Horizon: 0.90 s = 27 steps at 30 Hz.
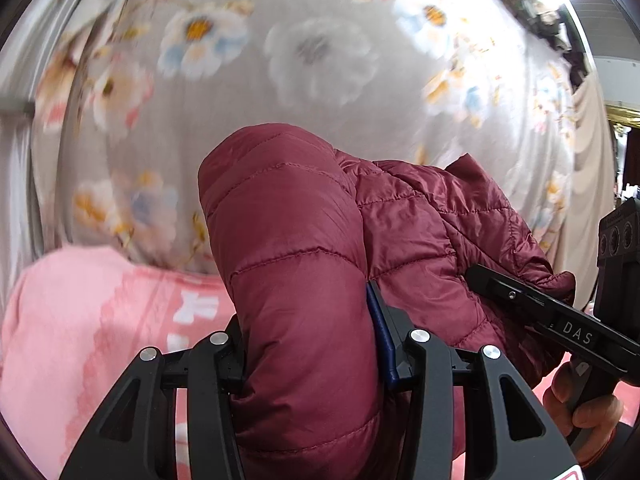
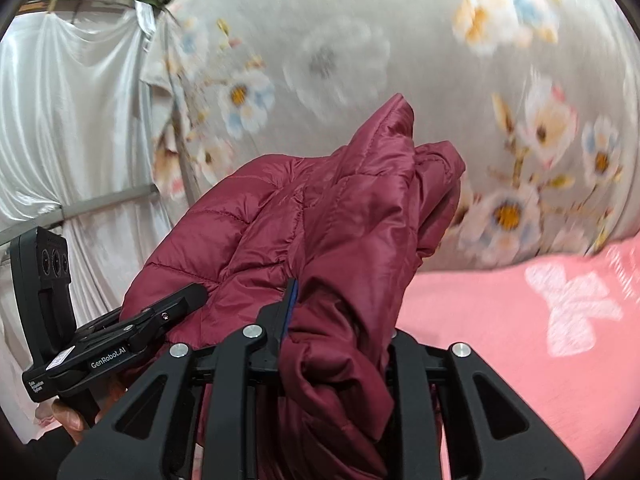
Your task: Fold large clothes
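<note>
- The maroon quilted jacket point(image 1: 304, 264) was lifted off the bed, held in the air between both claws, above the pink blanket point(image 1: 80, 320) and in front of the grey floral sheet point(image 1: 320, 60).
- The left claw point(image 1: 312, 336) was clenched on a thick puffy roll of the jacket; the padding bulged out wide between its fingers.
- The right claw point(image 2: 336, 320) was also clenched, grasping a bunched fold of the same jacket point(image 2: 320, 220), and the two claws stood near each other.
- I judged the jacket light and very soft, with no stiffness, so it would sag and collapse wherever it was not supported.
- The shell looked shiny and smooth, probably slippery; a grip on thin cloth alone could slide out.
- The padding seemed springy, so a fold would likely open again unless it was pressed flat on the bed.
- A better hold seemed to be at a stitched seam or hem edge, with the claws well apart to spread the cloth.
</note>
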Tool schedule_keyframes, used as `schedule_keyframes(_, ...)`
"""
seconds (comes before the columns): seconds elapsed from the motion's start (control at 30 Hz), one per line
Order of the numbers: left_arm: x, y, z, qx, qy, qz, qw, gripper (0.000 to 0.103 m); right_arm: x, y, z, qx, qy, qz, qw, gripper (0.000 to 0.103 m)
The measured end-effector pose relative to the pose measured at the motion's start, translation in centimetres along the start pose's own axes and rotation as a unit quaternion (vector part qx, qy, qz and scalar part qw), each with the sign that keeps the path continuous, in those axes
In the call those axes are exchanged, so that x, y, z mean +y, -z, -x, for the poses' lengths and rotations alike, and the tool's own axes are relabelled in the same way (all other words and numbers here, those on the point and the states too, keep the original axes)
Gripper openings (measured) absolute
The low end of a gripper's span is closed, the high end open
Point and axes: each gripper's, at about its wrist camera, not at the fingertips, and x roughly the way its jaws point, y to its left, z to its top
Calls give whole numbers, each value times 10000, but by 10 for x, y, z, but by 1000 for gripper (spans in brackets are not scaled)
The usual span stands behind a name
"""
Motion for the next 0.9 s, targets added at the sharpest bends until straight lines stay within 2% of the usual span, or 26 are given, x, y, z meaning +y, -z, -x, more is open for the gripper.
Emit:
schedule_keyframes(0.17,28,35,-47,394,-124,83,9991,43,-15,35,-45,302,0,-114,9995,20)
schedule_keyframes(0.4,45,77,-89,802,-296,-36,9963,43,-39,84,-92,728,98,-356,9967,20)
schedule_keyframes(0.7,54,117,-122,1239,-469,-180,9910,42,-56,126,-122,1136,260,-524,9918,20)
schedule_keyframes(0.9,56,125,-126,1252,-545,-202,9904,43,-64,134,-128,1311,248,-703,9886,21)
